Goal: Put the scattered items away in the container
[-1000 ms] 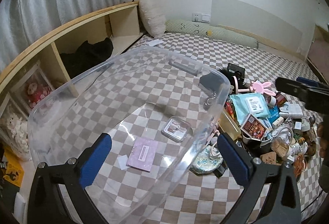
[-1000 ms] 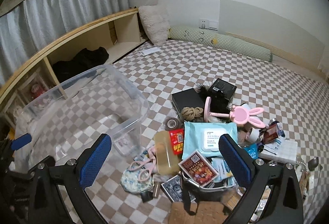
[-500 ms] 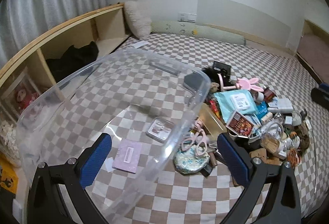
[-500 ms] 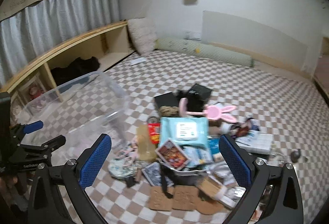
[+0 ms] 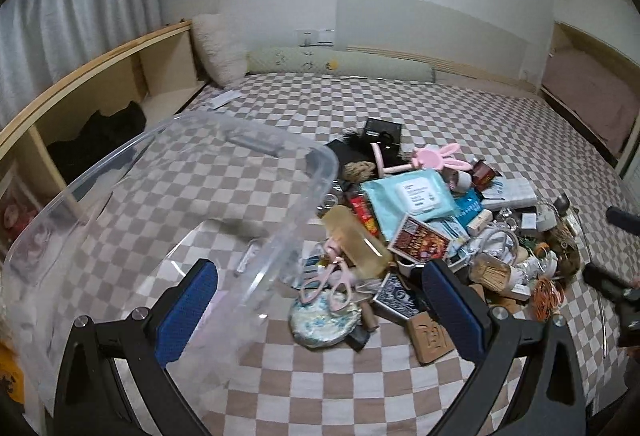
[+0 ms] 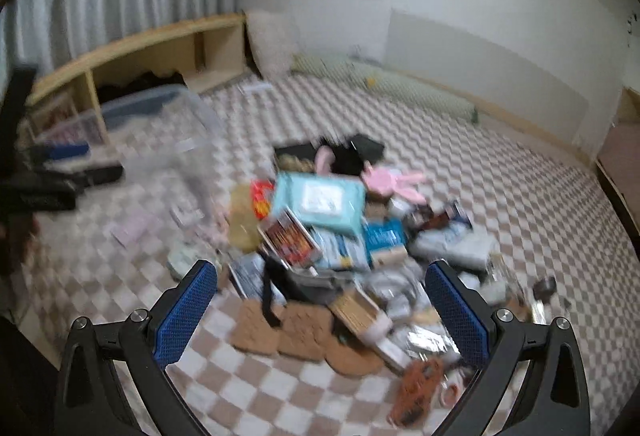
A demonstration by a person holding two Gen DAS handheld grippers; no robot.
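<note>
Two grippers are hanging over a checked bed [image 5: 460, 108] that is filling most of both views. Largest on it, a clear bin [image 5: 168, 204] is sitting at the left, tilted so its rim is looming near the left camera; a small case [image 5: 250, 256] is lying inside it, and the rest of its contents are too blurred to name. Just right of the bin, a heap of clutter [image 5: 432, 232] is spreading across the middle of the bed, well outside the bin. In the heap, a pale blue wipes pack [image 5: 412, 196] is lying on top near the centre, with a pink bunny mirror [image 5: 432, 158] just beyond it and a black box [image 5: 382, 130] at the far edge. A card box [image 5: 416, 242] is resting nearer, beside an amber bottle [image 5: 358, 240], and pink scissors [image 5: 332, 276] are lying over a round patterned pouch [image 5: 324, 316] at the near left of the heap. The left gripper [image 5: 320, 312] is hovering with its blue pads spread wide, gripping nothing. The right gripper [image 6: 322, 312] is likewise spread and empty above the near edge of the heap; its view is smeared with blur.
</note>
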